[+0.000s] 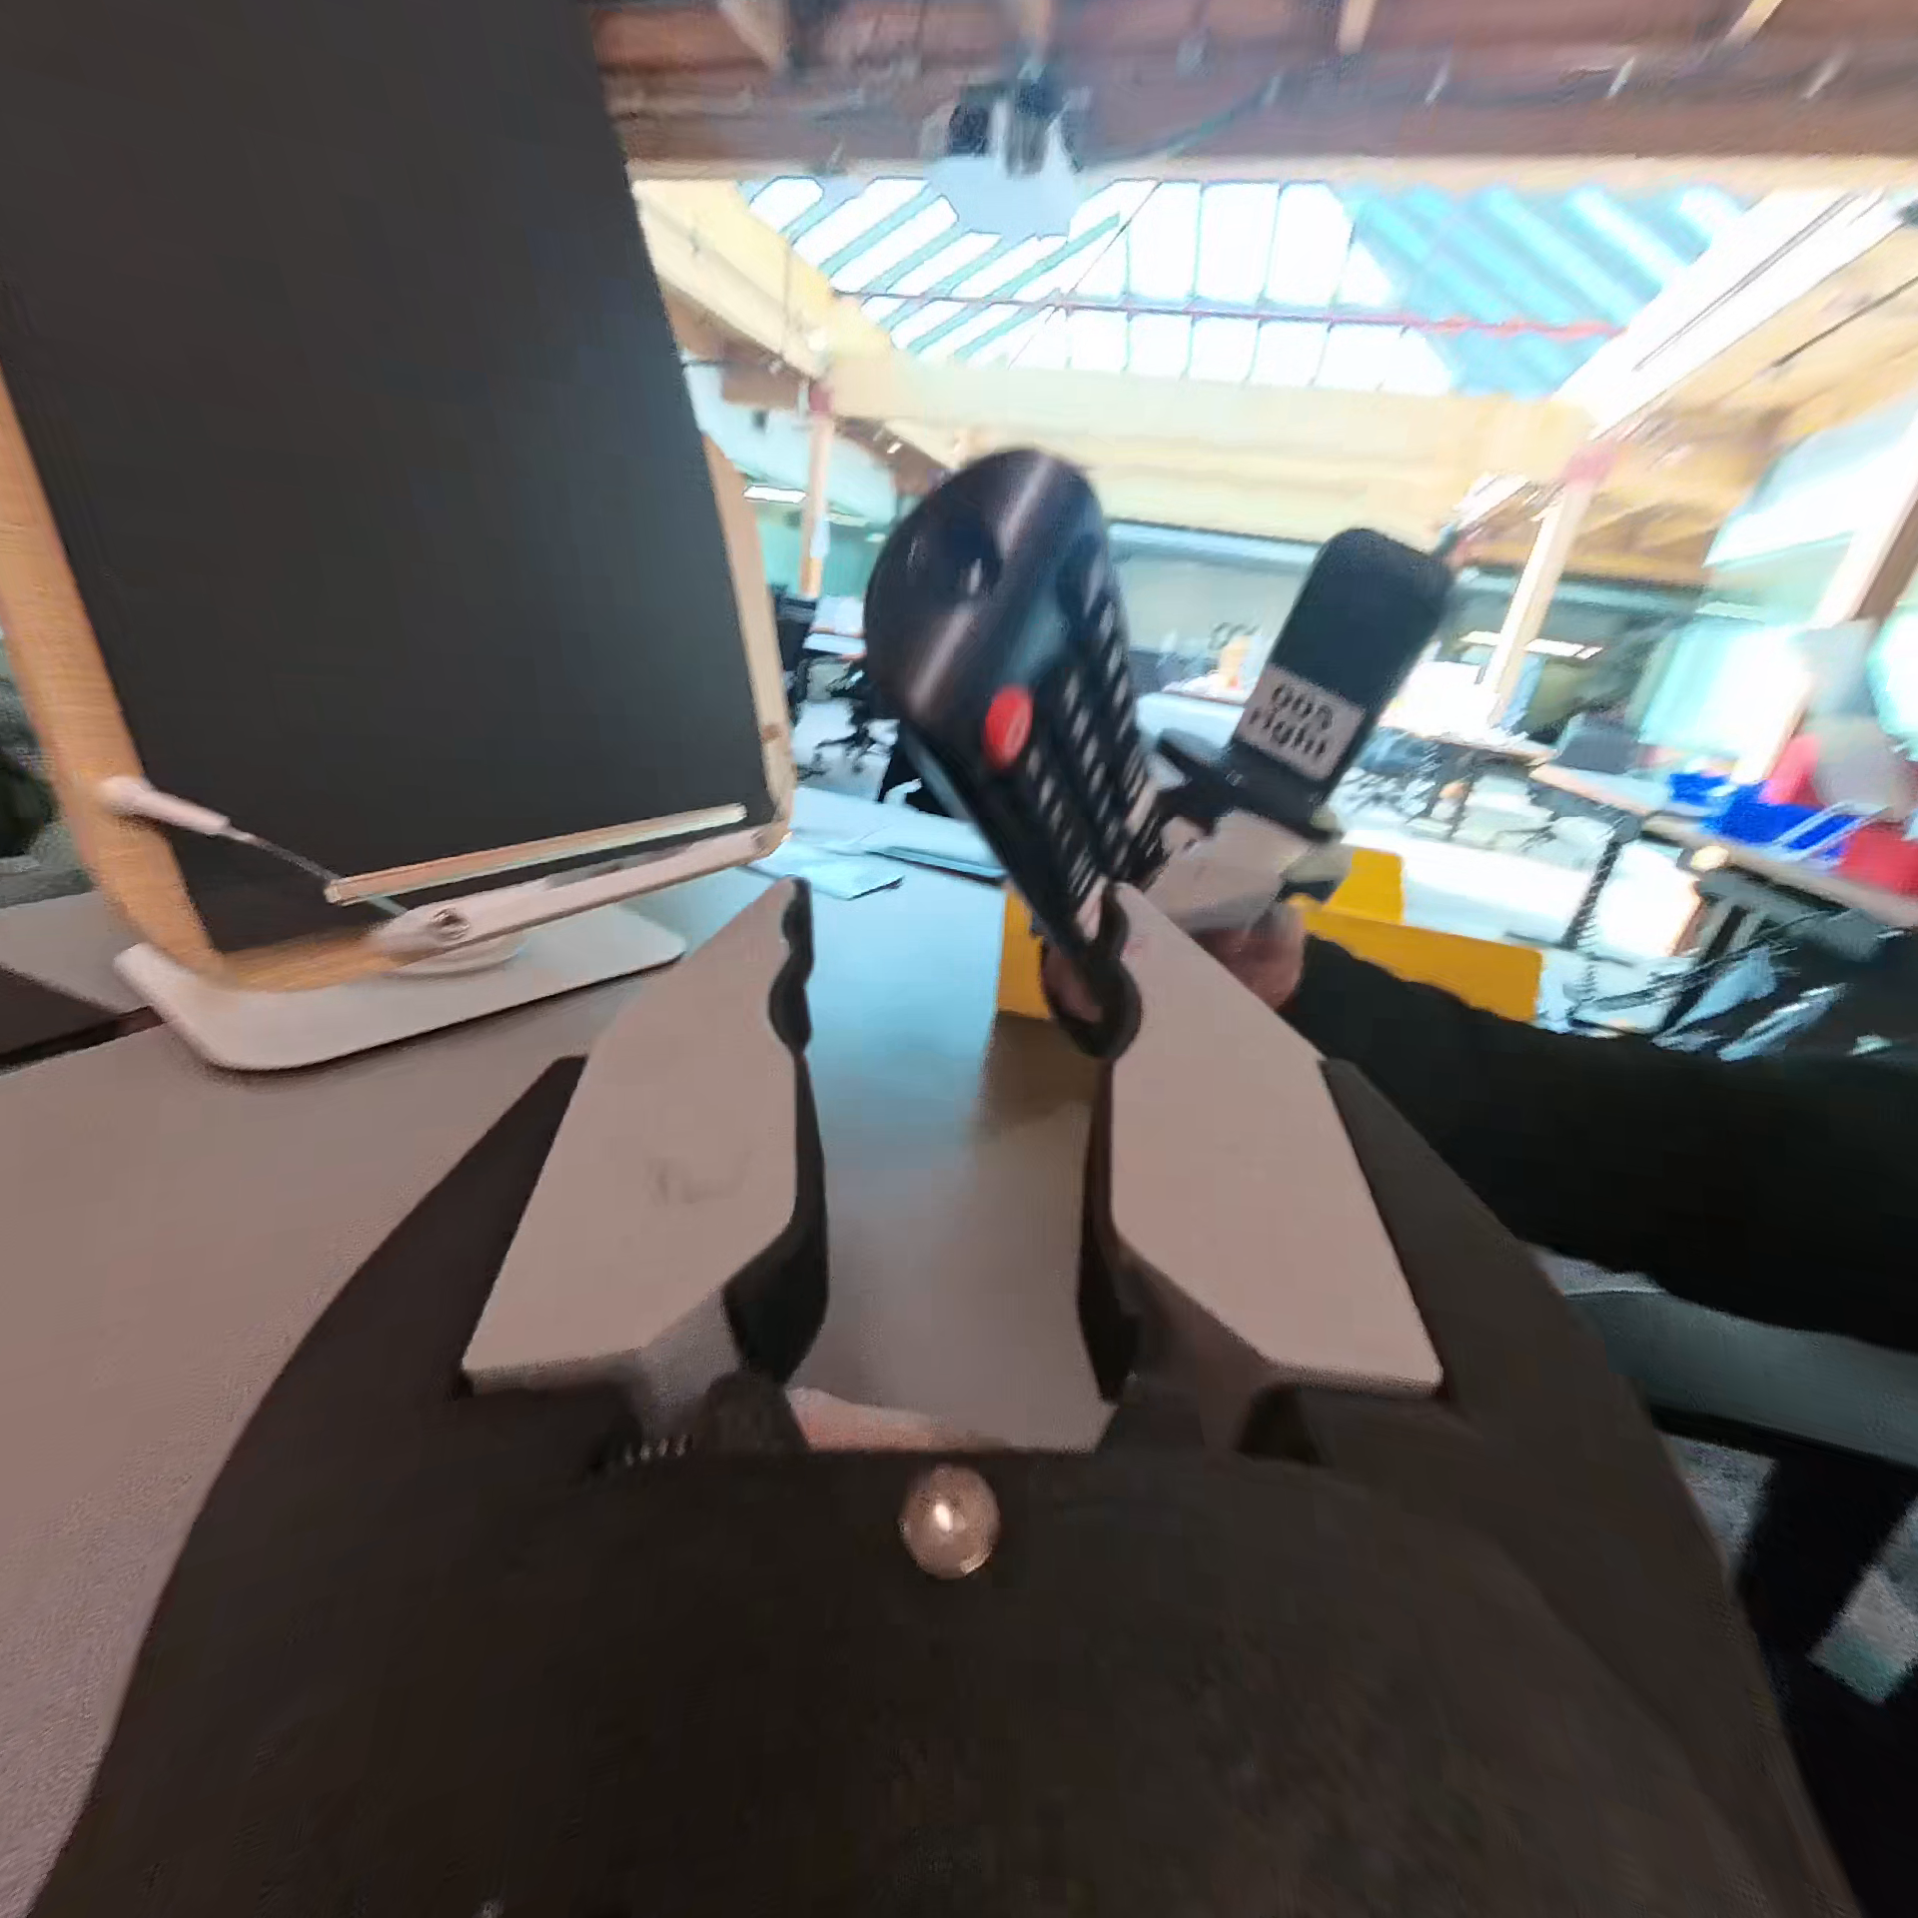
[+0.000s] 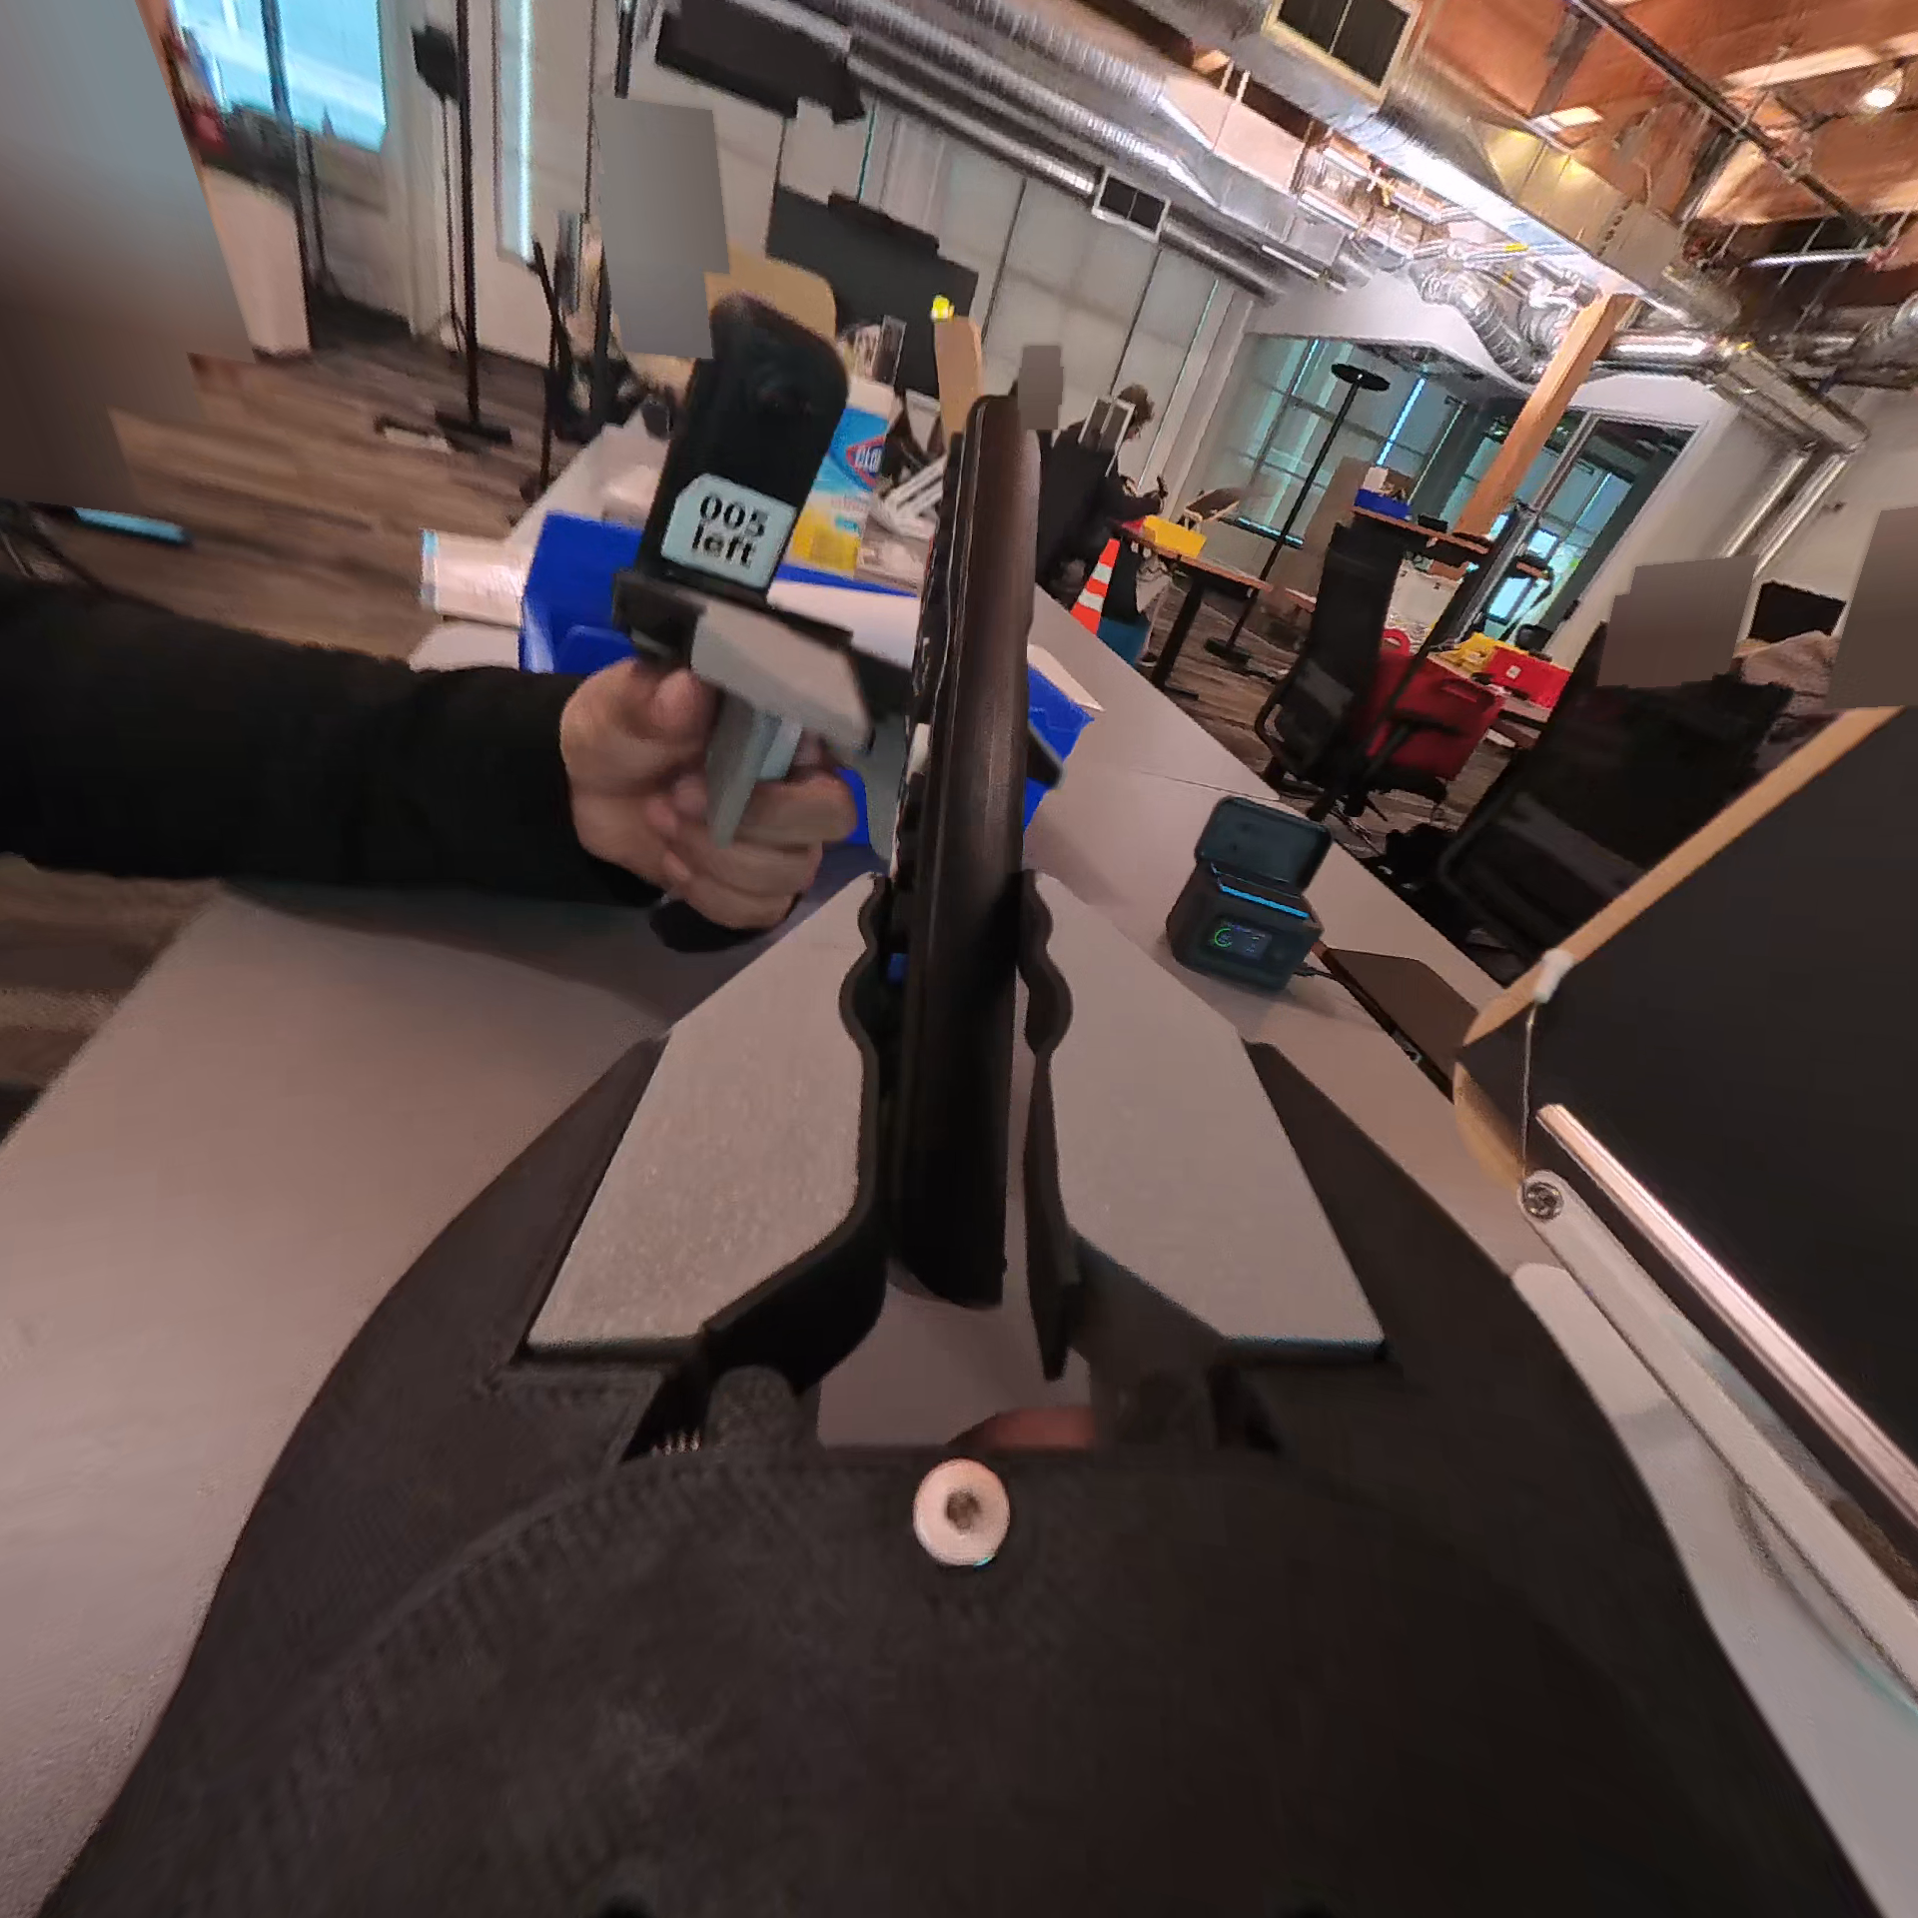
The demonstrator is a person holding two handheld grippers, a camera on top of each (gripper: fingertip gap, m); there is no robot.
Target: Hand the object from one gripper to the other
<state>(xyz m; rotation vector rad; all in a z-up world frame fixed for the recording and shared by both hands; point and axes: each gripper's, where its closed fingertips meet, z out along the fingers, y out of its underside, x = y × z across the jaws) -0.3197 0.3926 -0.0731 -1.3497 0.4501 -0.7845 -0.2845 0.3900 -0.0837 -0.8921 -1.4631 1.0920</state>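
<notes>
So the left gripper (image 1: 950, 965) has its jaws spread wide with nothing in them, up over the grey table (image 1: 259, 1194). The black remote (image 2: 965, 830) stands upright, clamped in the right gripper (image 2: 955, 965) beside it.

A dark monitor (image 1: 343, 436) with a wood-coloured frame is seen on a white stand (image 1: 311, 1022) on the grey desk (image 1: 208, 1245). A small black charging case (image 2: 1251, 903) with a lit display is placed near the desk's far edge. Blue bins (image 2: 581, 602) and a wipes canister (image 2: 846, 488) are seen beyond the desk.
</notes>
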